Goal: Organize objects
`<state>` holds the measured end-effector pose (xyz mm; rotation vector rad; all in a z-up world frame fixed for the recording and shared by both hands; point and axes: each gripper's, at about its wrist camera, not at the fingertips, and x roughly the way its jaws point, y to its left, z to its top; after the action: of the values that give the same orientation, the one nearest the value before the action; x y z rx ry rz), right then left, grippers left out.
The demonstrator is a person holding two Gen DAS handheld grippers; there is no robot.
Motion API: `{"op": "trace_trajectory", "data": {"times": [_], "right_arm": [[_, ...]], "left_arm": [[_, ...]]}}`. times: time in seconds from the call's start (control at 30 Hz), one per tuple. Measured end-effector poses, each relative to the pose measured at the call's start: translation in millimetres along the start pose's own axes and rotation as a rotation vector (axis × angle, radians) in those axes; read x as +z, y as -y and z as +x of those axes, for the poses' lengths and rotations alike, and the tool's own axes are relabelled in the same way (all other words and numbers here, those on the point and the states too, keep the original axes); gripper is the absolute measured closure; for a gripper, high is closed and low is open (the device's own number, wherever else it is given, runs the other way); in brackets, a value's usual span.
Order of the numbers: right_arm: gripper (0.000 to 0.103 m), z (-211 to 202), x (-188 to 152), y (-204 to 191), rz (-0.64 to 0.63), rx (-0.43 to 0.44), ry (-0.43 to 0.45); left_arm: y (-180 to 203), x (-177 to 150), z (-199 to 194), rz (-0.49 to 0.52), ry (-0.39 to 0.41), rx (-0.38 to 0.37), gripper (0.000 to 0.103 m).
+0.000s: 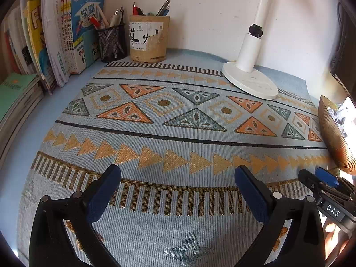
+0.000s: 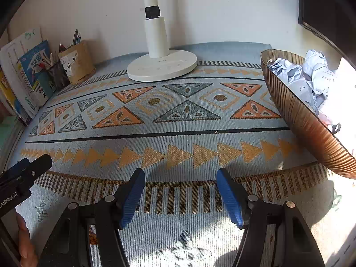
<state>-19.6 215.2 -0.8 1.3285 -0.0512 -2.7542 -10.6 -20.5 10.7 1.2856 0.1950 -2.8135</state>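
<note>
Through my left wrist view, my left gripper (image 1: 178, 178) stands wide with nothing between its blue pads, only the patterned mat (image 1: 173, 133) below. Books (image 1: 66, 37) lean in the upper left, with a mesh pen cup (image 1: 111, 42) and a cardboard pen holder (image 1: 148, 39) just beside them; the lamp base (image 1: 250, 81) sits upper right. At the right edge a sliver of the ribbed bowl (image 1: 331, 133) shows, and my right gripper pokes in at lower right, close to it.

Through my right wrist view, my right gripper (image 2: 180, 185) is about half open and empty. The ribbed bowl fills the right side, tilted, its mouth facing up and left, its rim running from upper middle down to the right edge. Crumpled paper (image 2: 298, 77) is heaped inside, so it has no clear long axis. My left gripper (image 2: 29, 166) shows at the lower left.

I judge the risk is knocking the tilted bowl and spilling paper, or my two grippers clashing.
</note>
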Motion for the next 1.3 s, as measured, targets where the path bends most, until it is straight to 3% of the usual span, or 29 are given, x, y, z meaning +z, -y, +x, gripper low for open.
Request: {"op": "trace_trajectory", "data": {"times": [0.2, 0.47, 0.93, 1.3], "right_arm": [[0.026, 1.3, -0.2, -1.6, -0.006, 0.026, -0.003], [0.026, 1.4, -1.1, -1.4, -0.004, 0.024, -0.001], [0.026, -1.9, -1.8, 8.6, 0.054, 0.021, 0.013], [0.023, 0.5, -2.1, 3.1, 0.026, 0.001, 0.003]], "left_arm": [[-6.4, 0.3, 5.9, -0.034, -0.030, -0.032, 0.001], [-13.0, 1.7, 10.2, -0.077, -0.050, -0.039, 0.001], [-3.6, 1.9, 8.8, -0.013, -0.037, 0.009, 0.001], [3.3, 1.5, 11.5, 0.029, -0.051, 0.014, 0.001]]}}
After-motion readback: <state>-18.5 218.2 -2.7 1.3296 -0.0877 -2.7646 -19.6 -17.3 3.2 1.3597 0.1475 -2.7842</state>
